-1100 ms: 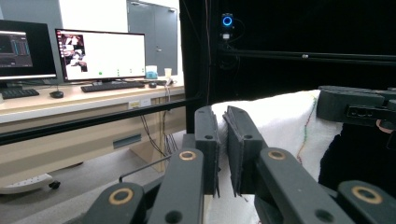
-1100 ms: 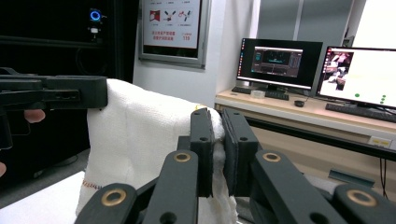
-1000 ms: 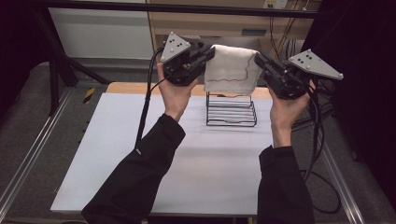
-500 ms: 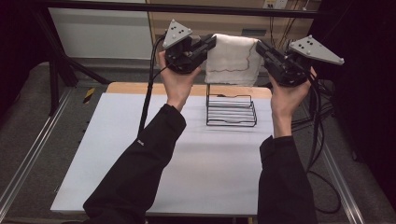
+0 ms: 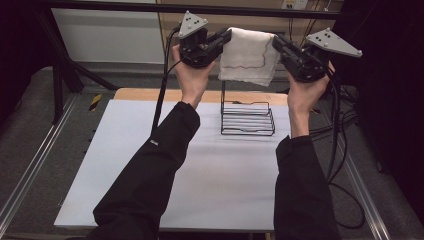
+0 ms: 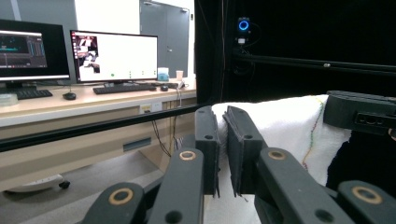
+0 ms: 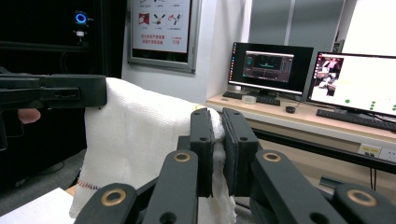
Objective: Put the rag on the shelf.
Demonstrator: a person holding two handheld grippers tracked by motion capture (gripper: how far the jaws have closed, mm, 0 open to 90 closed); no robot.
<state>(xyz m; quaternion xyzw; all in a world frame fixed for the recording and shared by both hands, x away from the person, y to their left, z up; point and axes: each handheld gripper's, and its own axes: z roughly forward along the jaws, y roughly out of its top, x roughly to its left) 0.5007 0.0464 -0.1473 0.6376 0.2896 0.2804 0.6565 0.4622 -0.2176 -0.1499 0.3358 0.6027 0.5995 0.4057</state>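
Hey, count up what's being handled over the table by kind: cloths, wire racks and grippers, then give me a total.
White cloth with a stitched coloured edge: 1
Black wire rack: 1
Black two-jaw grippers, left gripper and right gripper, each clamped on the cloth: 2
Total: 4

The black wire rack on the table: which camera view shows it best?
The high view: the black wire rack stands whole on the white table, under the white towel stretched between the left gripper and the right gripper. Both gripper views look across the towel at the desks, above the rack.

White cloth (image 5: 248, 54) hides the wire rack's (image 5: 248, 119) post.
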